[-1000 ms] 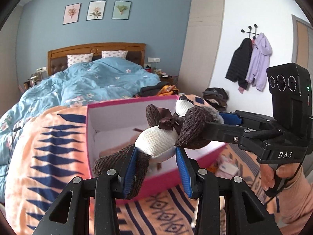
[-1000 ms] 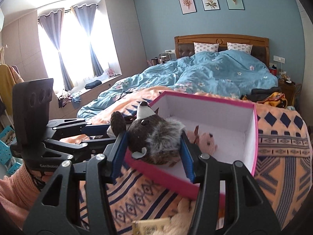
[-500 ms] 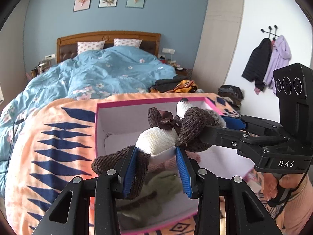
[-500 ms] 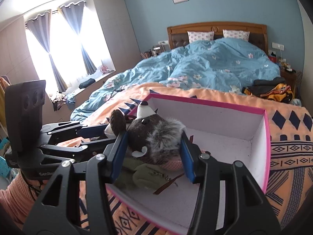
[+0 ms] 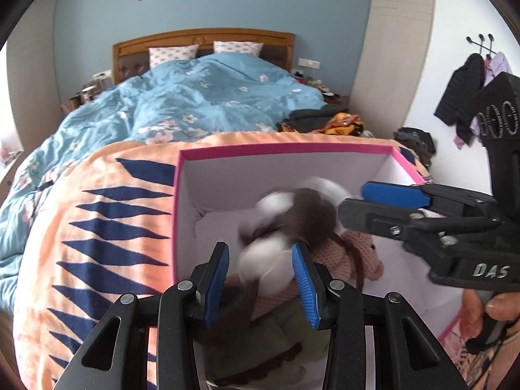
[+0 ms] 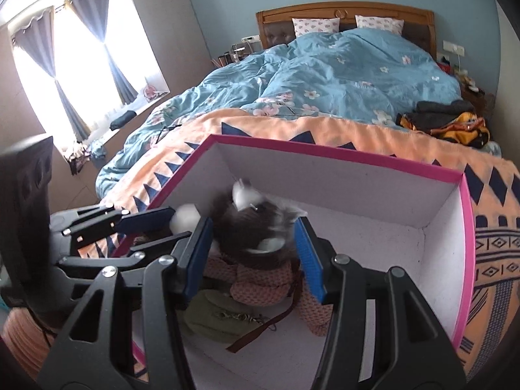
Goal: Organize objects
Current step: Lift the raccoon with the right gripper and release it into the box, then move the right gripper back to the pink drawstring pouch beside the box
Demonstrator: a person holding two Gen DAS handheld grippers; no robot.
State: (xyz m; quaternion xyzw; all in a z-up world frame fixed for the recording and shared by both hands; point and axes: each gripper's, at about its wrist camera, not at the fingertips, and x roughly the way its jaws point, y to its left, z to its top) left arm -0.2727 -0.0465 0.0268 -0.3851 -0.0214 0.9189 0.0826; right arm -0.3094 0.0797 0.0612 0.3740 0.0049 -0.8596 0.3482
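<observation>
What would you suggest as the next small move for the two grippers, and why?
Probably draw both grippers up and out of the pink box. The left gripper and right gripper look open, and the blurred plush hedgehog appears to be dropping onto toys already inside.

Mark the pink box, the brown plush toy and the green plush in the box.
pink box (image 6: 341, 154), right wrist view, far rim.
brown plush toy (image 6: 253, 234), right wrist view, furry body.
green plush (image 6: 221, 317), right wrist view, its middle.

Both views sit close above the box (image 5: 286, 149), looking down into it and on toward the headboard (image 5: 201, 37). The left wrist view looks from the box's left, the right wrist view from its right. They share the box (image 6: 338, 154), the bed (image 6: 341, 74), and each other's hand-held gripper.
</observation>
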